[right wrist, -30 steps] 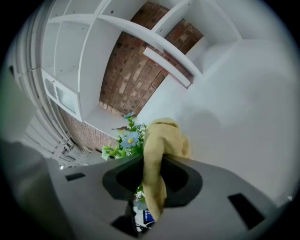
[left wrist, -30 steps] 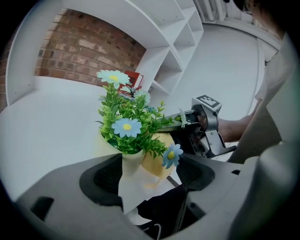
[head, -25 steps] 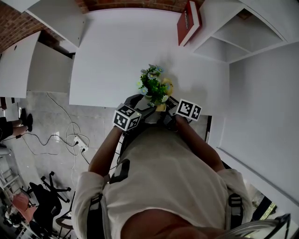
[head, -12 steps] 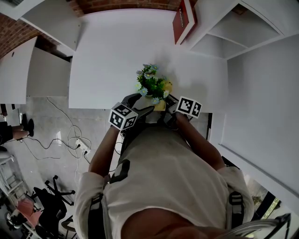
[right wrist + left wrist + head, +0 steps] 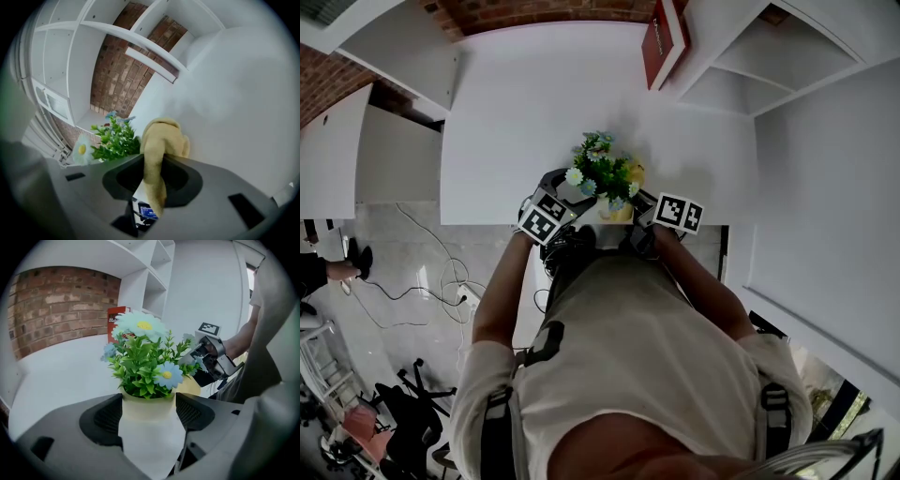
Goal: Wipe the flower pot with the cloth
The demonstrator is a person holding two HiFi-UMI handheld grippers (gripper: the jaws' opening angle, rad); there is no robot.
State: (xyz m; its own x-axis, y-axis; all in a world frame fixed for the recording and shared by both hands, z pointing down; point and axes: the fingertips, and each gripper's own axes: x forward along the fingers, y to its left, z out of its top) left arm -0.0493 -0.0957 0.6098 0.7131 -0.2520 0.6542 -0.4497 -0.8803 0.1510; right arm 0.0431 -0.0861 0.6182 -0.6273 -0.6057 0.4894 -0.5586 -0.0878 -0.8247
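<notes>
At the white table's near edge, I have the left gripper clamped on the flower pot, one jaw each side. It stands upright, blooms up. Just right, my right gripper pinches the yellow cloth. White shelves and a brick wall lie beyond.

Matt plastic, soft cloth and rough brick around a smooth white surface

At the near edge of the white laminate-like surface, smooth and matt, the pale yellow flower pot looks smooth with a dull sheen. Its green artificial plant has stiff plastic-looking leaves and fabric-like petals. The yellow cloth is soft, limp and finely napped. The left hand-held gripper and the right hand-held gripper are dark grey matt plastic with finely ribbed pads. Beyond the far edge, the red brick wall is rough.
</notes>
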